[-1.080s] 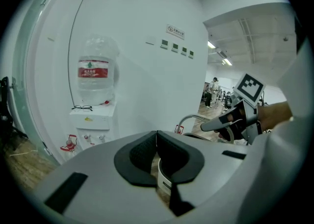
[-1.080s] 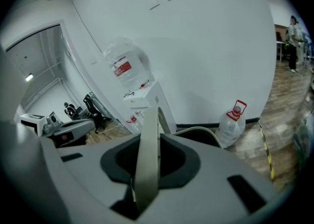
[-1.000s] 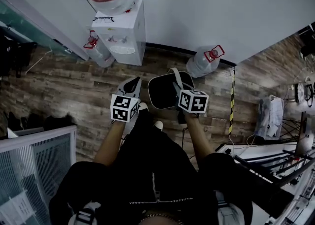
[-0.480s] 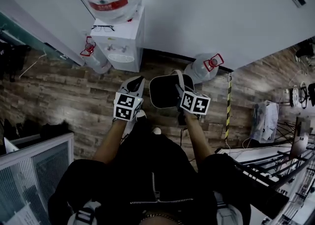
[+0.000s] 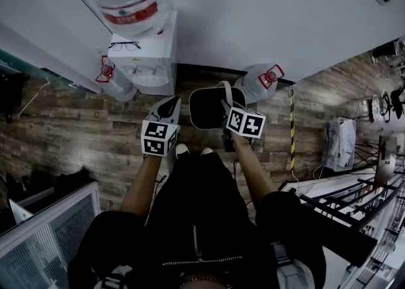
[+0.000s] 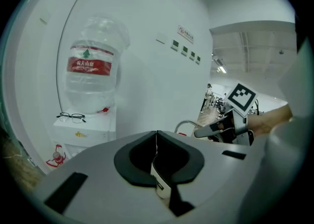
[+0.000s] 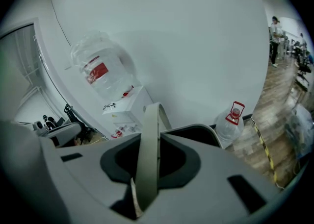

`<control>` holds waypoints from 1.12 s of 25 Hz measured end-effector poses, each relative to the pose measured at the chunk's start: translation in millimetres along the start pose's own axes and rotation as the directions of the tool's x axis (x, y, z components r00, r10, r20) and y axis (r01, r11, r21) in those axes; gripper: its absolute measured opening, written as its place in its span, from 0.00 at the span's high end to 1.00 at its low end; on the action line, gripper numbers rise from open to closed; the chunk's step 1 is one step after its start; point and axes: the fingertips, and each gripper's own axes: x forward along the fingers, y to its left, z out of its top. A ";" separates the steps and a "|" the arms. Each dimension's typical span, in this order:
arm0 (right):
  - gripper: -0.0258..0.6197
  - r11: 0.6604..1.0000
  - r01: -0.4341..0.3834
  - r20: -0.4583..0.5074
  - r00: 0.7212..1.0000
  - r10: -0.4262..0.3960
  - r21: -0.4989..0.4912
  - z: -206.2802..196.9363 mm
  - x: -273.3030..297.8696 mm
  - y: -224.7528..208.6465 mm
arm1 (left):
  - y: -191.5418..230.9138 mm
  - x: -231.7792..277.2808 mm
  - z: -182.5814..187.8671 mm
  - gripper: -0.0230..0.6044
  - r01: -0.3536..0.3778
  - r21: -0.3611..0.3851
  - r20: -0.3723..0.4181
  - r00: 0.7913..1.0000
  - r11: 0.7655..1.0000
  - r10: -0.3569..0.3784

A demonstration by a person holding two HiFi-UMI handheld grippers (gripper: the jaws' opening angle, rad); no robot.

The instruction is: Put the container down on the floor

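While the container (image 5: pixel 207 109) hangs clear of the wooden floor (image 5: pixel 63 131), its pale strap handle (image 7: pixel 151 117) is pinched between the jaws of the right gripper (image 5: pixel 223 100), which are closed onto it from both sides. In the right gripper view the strap is seen rising out of the jaw gap and arching forward over the dark open rim of the container, which sits just beyond the jaw tips. The container is seen from the head view as a dark, rounded tub in front of the person's shoes (image 5: pixel 182 150), close to the white wall (image 5: pixel 266 16). It lies between a white water dispenser (image 5: pixel 144 60) on the left and a large water bottle with a red cap (image 5: pixel 264 80) standing on the floor on the right. The left gripper (image 5: pixel 167 108) is held just beside the container on its left, apart from it. Its jaws are pressed together and nothing is caught between them, as shown in the left gripper view. An inverted water jug with a red label (image 6: pixel 88 71) is mounted on the dispenser, and a pair of glasses (image 6: pixel 71 117) is laid on the dispenser's top. A second bottle with a red handle (image 5: pixel 107 76) is propped on the floor against the dispenser's left side.
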 end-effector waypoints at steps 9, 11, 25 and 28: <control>0.84 1.000 0.009 -0.001 1.000 -0.009 -0.010 14.3 43.9 5.4 | 13.7 15.0 4.2 0.94 0.001 0.030 -0.006 1.000 1.000 0.000; 0.84 1.000 0.006 0.005 1.000 -0.006 -0.010 17.3 52.9 4.7 | 15.3 20.7 1.7 0.94 0.002 0.038 -0.010 1.000 0.999 -0.002; 0.84 0.999 -0.019 -0.028 0.999 0.018 -0.026 17.6 151.9 -27.4 | 30.4 110.6 -13.5 0.94 -0.014 0.049 0.014 1.000 0.999 0.014; 0.84 1.000 -0.012 -0.039 0.999 0.011 -0.007 15.7 173.1 -41.5 | 34.5 133.5 -23.4 0.94 -0.009 0.042 0.003 1.000 0.999 0.009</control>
